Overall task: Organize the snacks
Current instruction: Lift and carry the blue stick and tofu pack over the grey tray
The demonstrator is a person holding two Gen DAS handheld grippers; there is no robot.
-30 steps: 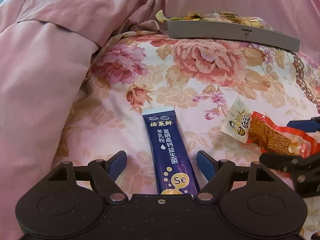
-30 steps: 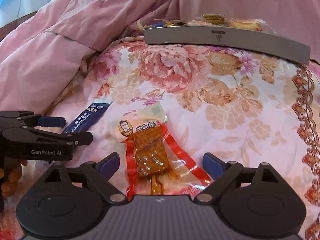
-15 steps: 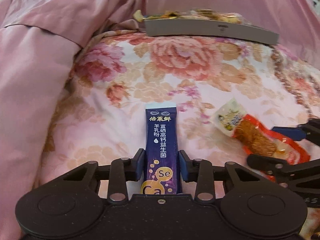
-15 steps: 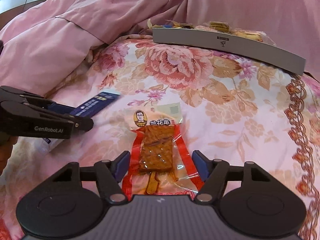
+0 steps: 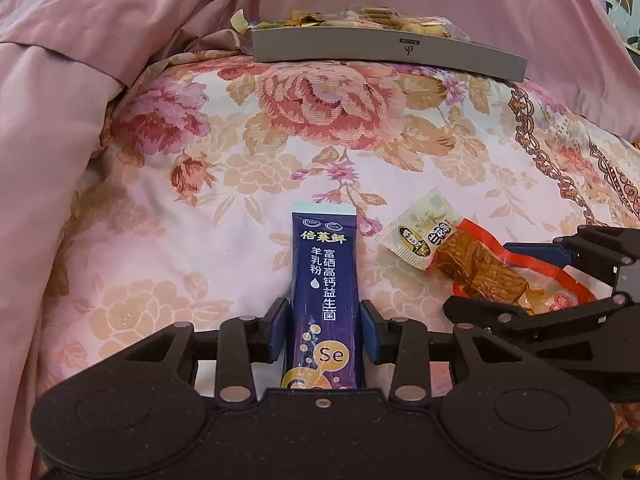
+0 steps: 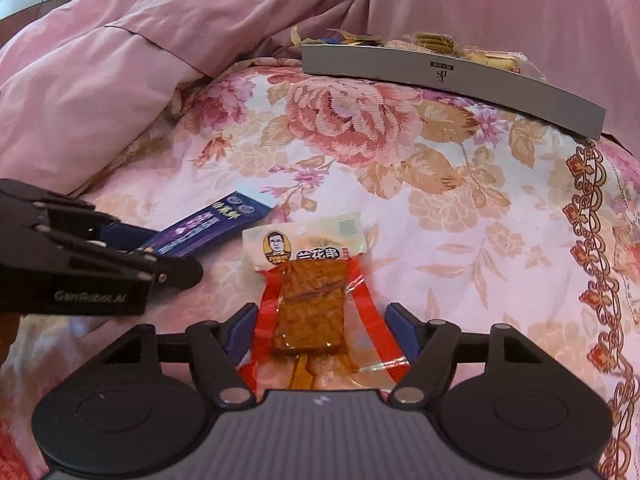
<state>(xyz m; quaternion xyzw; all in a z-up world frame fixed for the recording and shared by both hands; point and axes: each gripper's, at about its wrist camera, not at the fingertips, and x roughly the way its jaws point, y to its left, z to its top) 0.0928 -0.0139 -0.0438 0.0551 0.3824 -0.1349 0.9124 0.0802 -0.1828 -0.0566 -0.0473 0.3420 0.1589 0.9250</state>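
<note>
My left gripper (image 5: 324, 330) is shut on a dark blue stick sachet (image 5: 324, 280) with white Chinese lettering, which points away over the flowered bedspread. My right gripper (image 6: 320, 330) is closed on a clear and red packet of brown tofu skewer (image 6: 310, 280), its pads against the wrapper's red edges. The tofu packet also shows in the left wrist view (image 5: 472, 264), with the right gripper around it. The sachet also shows in the right wrist view (image 6: 212, 230), held by the left gripper. A grey tray (image 5: 384, 54) of snacks sits at the back.
The grey tray (image 6: 452, 76) holds gold-wrapped sweets and biscuit packs. A rumpled pink quilt (image 5: 72, 80) rises at the left and behind the tray. The flowered bedspread (image 6: 440, 208) lies between the grippers and the tray.
Both grippers have closed from wide open: the left onto the blue sachet, the right onto the tofu packet. The left gripper has lifted the sachet slightly.
</note>
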